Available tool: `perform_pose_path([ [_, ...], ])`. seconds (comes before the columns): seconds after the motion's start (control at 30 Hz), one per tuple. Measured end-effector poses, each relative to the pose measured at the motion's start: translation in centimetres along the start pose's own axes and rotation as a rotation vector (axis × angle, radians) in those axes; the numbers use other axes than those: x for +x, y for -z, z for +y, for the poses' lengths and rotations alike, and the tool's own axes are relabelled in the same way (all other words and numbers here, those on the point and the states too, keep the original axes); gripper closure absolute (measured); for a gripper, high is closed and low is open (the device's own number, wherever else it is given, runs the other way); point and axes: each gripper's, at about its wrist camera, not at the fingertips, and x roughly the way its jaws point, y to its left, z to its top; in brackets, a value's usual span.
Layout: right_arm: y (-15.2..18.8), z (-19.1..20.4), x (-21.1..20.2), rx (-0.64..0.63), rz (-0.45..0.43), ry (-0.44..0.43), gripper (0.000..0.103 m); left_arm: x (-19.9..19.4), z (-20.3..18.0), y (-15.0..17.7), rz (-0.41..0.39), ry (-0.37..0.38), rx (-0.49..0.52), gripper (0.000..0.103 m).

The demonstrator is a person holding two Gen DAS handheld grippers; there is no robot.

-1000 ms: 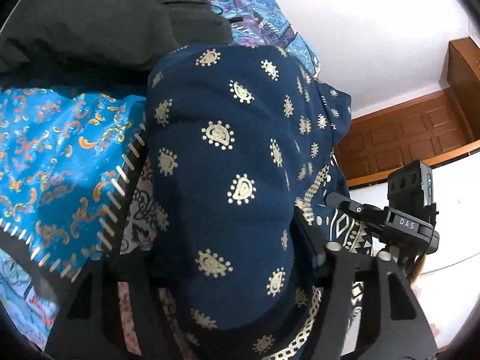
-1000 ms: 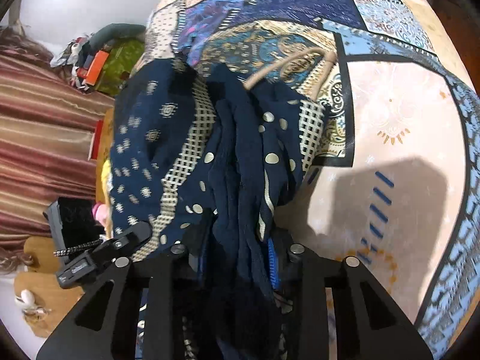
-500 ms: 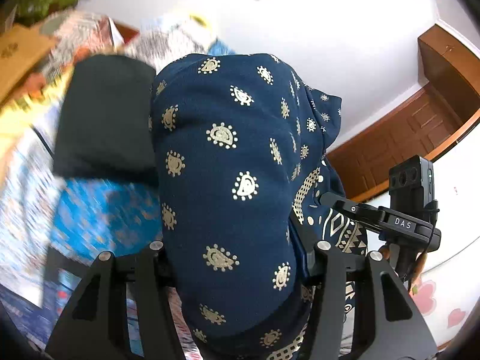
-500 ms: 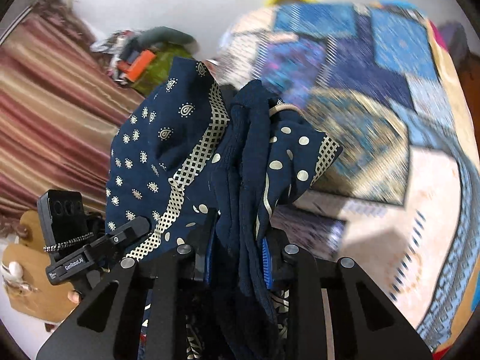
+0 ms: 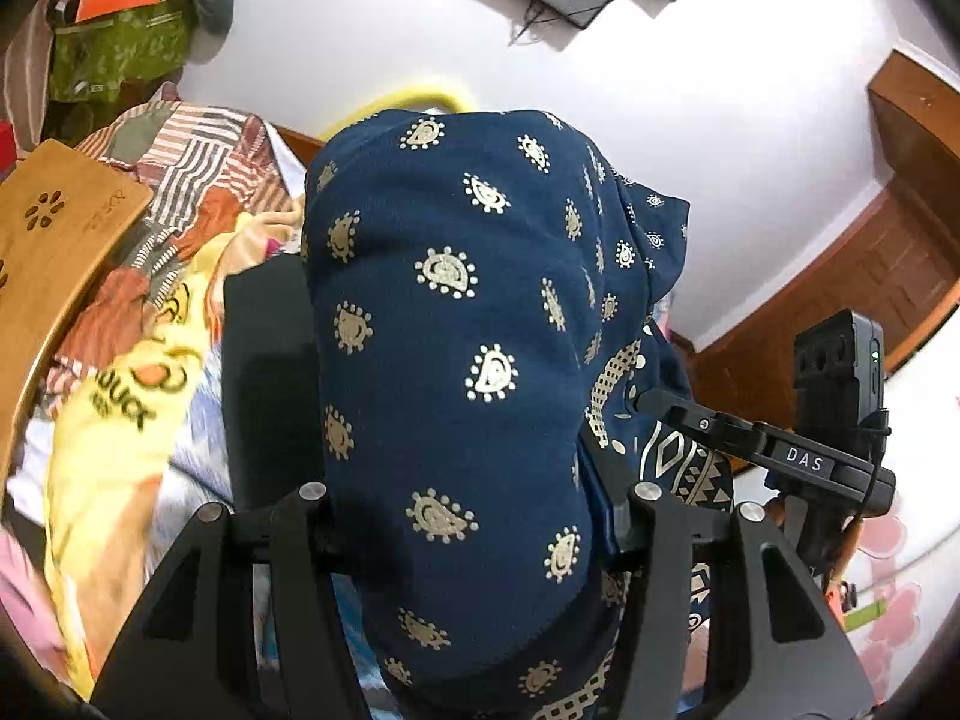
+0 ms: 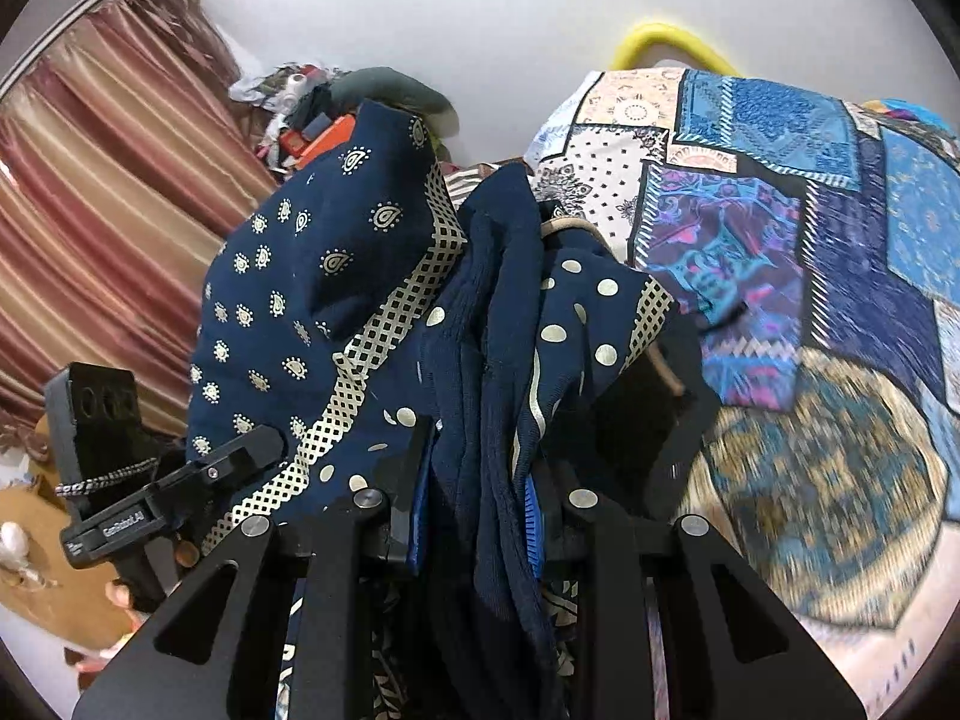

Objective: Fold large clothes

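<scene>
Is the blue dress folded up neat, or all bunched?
Bunched, not neatly folded. The blue dress hangs in crumpled gathers, pinched by the right gripper and draped over the left gripper.

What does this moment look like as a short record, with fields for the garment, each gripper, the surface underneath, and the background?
garment: navy printed garment, cream paisley motifs and lattice trim, bunched and lifted
left gripper: left gripper, shut on the garment
right gripper: right gripper, shut on a gathered fold of the same garment
surface: patchwork bedspread, blue and cream patches
background: white wall, striped curtain, yellow hoop
fold state: not yet laid flat
</scene>
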Motion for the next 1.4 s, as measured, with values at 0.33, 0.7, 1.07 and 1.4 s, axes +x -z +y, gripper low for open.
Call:
perform_pose_path([
  [0.33,-1.7,-6.0,13.0,0.094,0.080,0.147,0.080,12.9,8.7,-0.8,0.117,-0.134,-0.071,0.042],
  [0.7,0.0,-6.6,9.4,0.075,0.064,0.199,0.071,9.8,6.7,1.2,0.074,-0.253,-0.014,0.036],
  [1.07,3.4,1.9,-5.4,-0.133,-0.165,0.240,0.071,-4.9,-3.9,5.4,-0.127,-0.322,0.174,0.036],
  [1.4,10.8,11.3,-20.2,-0.277,-0.490,0.127,0.071,-21.1,-16.5,14.5,-0.512,-0.314,0.391,0.036],
])
